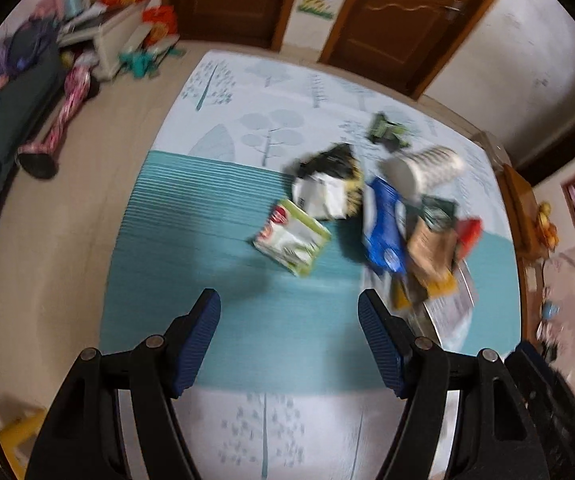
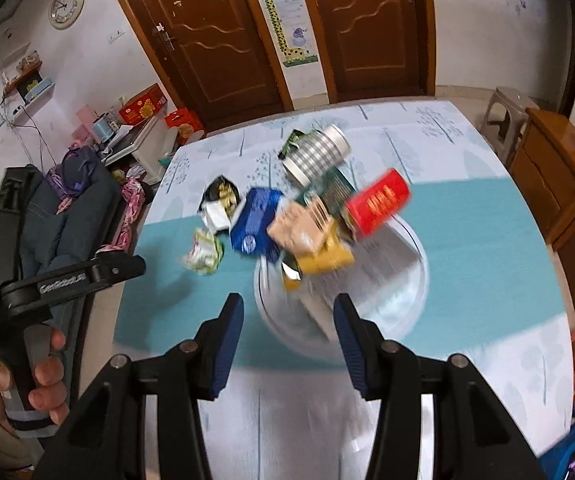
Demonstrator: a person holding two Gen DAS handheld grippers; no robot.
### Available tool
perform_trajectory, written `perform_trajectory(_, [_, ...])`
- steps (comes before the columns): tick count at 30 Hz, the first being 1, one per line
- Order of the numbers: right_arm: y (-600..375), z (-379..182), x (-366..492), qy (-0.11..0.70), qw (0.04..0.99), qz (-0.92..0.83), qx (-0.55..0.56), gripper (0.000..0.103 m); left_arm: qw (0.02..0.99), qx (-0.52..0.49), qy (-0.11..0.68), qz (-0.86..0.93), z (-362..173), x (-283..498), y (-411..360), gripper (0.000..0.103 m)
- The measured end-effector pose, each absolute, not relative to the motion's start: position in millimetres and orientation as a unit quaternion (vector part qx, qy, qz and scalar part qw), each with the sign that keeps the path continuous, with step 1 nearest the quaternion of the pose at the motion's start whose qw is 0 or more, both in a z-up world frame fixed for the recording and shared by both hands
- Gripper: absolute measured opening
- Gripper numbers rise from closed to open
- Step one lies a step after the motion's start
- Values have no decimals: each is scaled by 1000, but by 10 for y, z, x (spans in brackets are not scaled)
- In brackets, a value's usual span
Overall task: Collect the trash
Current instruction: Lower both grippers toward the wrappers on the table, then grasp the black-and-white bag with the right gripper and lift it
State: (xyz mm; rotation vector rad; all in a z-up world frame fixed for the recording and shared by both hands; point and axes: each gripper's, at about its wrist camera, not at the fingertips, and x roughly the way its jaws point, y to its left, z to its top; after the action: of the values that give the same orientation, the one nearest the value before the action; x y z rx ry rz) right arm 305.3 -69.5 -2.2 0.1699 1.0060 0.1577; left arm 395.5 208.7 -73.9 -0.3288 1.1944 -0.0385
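A heap of trash lies on the table: a green-white wrapper (image 1: pixel 292 237) (image 2: pixel 203 251), a black-white bag (image 1: pixel 327 184) (image 2: pixel 219 202), a blue packet (image 1: pixel 383 228) (image 2: pixel 257 222), a tan carton (image 1: pixel 431 246) (image 2: pixel 299 229), a red box (image 2: pixel 377 202) (image 1: pixel 469 232), a paper cup (image 1: pixel 423 170) (image 2: pixel 319 156). Some pieces lie over a white round bin or plate (image 2: pixel 399 292). My left gripper (image 1: pixel 289 338) is open and empty, short of the green wrapper. My right gripper (image 2: pixel 289 334) is open and empty above the white rim. Both views are blurred.
The table has a teal and white tree-print cloth (image 1: pixel 191 240). A sofa with clothes (image 1: pixel 7 92) stands left, a wooden cabinet with fruit (image 2: pixel 567 184) right, and two brown doors (image 2: pixel 215 40) behind. The left hand-held gripper (image 2: pixel 67 280) shows at the left of the right wrist view.
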Motion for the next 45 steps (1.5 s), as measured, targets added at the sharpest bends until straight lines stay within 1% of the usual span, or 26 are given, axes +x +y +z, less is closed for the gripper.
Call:
perform_trajectory(4, [-511,-145,3423,484,869,77,66,47,793,-184,581,-7,-1015,4315,2118,70])
perform_trajectory(9, [-384,-259,3736,491,866,79,52,47,775,-184,605,11,-1294,4602,2036,70])
perform_trajectory(16, [-338,-350,3996,496,863,82,46,47,759,-178,624,50,-1490,4775,1951,70])
perform_trajectory(23, [-331,-411,4148,500,860,86,46,47,742,-147,650,76,-1639,4864,1837,69])
perform_trajectory(26, [-309,-424,4213,502,859,91,45,47,742,-143,650,76,-1654,4831,1860,51])
perform_trajectory(28, [-280,-424,4242,502,859,97,43,47,745,-137,648,73,-1647,4813,1882,32])
perform_trajectory(29, [-260,-425,4261,502,858,100,42,47,746,-139,647,69,-1647,4802,1904,27])
perform_trajectory(31, [-210,-419,4298,500,858,109,39,47,745,-151,647,59,-1656,4784,1968,12])
perform_trajectory(33, [-152,-420,4348,500,857,118,36,47,744,-164,646,40,-1677,4765,2048,9])
perform_trajectory(34, [-117,-422,4378,500,857,125,35,47,745,-168,645,32,-1689,4747,2096,5])
perform_trajectory(39, [57,-474,4537,507,847,157,29,47,750,-184,635,2,-1719,4646,2281,2])
perform_trajectory(45, [249,-652,4837,530,830,170,22,47,764,-178,620,-18,-1646,4553,2465,2])
